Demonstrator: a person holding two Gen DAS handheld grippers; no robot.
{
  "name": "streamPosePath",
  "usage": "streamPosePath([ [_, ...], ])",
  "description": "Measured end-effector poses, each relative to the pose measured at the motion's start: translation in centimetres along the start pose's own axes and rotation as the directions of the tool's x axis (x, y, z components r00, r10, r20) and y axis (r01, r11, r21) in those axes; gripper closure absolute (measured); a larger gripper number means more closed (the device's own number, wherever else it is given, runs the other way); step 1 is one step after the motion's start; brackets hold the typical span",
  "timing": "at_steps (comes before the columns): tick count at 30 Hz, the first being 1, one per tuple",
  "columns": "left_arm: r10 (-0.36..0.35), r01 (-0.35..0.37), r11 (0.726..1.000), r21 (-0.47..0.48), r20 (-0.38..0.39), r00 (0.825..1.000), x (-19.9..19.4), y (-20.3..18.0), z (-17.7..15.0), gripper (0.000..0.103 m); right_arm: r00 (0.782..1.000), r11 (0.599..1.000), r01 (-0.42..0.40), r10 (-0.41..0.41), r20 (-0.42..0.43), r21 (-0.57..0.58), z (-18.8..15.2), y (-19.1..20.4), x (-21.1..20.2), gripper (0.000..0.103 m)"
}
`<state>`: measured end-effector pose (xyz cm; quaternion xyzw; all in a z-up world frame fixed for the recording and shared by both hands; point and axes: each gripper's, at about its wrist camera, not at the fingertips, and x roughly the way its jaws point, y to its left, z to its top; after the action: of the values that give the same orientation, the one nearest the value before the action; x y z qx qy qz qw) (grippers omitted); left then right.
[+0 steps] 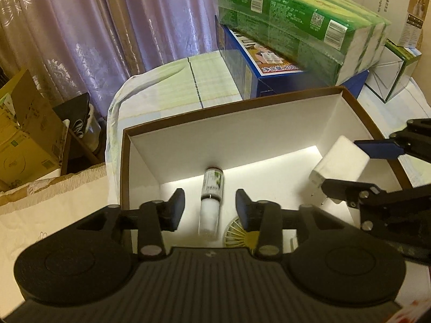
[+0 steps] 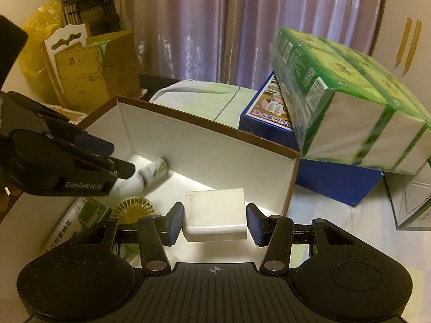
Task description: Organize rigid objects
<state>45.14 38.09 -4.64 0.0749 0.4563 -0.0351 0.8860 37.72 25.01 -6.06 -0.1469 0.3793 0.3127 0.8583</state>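
A brown-rimmed cardboard box (image 1: 229,113) with white inner walls stands on the cloth-covered surface. Inside it lies a small bottle (image 1: 210,202) with a green-and-white label and a dark cap, also visible in the right wrist view as the bottle (image 2: 153,171). My left gripper (image 1: 210,207) hangs over it, open, its pads clear of the bottle on both sides. My right gripper (image 2: 215,223) is shut on a white charger block (image 2: 215,215), held above the box floor; its prongs show on the charger (image 1: 336,161). A yellow-green round disc (image 2: 134,208) and a printed packet (image 2: 70,223) also lie in the box.
Behind the box, a green tissue pack (image 1: 296,27) leans on a blue carton (image 1: 250,62). A white-and-green carton (image 1: 390,75) stands at the right. Brown cardboard boxes (image 1: 24,134) sit at the left before a purple curtain (image 1: 107,27).
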Motion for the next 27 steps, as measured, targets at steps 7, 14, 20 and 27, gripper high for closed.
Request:
streamPosePath([
  [7,-0.04,0.04,0.999,-0.015,0.013,0.999,-1.2,0.0,-1.2,0.051,0.998,0.999,-0.03,0.028,0.051,0.044,0.5,-0.3,-0.4,0.056],
  [14,-0.062,0.063,0.997,-0.039,0.037,0.997,-3.7,-0.1,-3.3,0.041,0.997,0.996,-0.061,0.058,0.052,0.066,-0.7,-0.5,-2.4,0.053],
  [20,-0.078,0.085,0.994,-0.07,0.094,0.993,-7.2,-0.6,-4.9,0.038,0.993,0.991,-0.089,0.08,0.091,0.101,-2.6,-0.1,-6.1,0.043],
  [27,-0.033,0.045,0.996,-0.071,0.172,0.985,-12.5,-2.5,-7.5,0.032,0.989,0.986,-0.086,0.067,0.135,0.14,-5.1,0.9,-10.6,0.037],
])
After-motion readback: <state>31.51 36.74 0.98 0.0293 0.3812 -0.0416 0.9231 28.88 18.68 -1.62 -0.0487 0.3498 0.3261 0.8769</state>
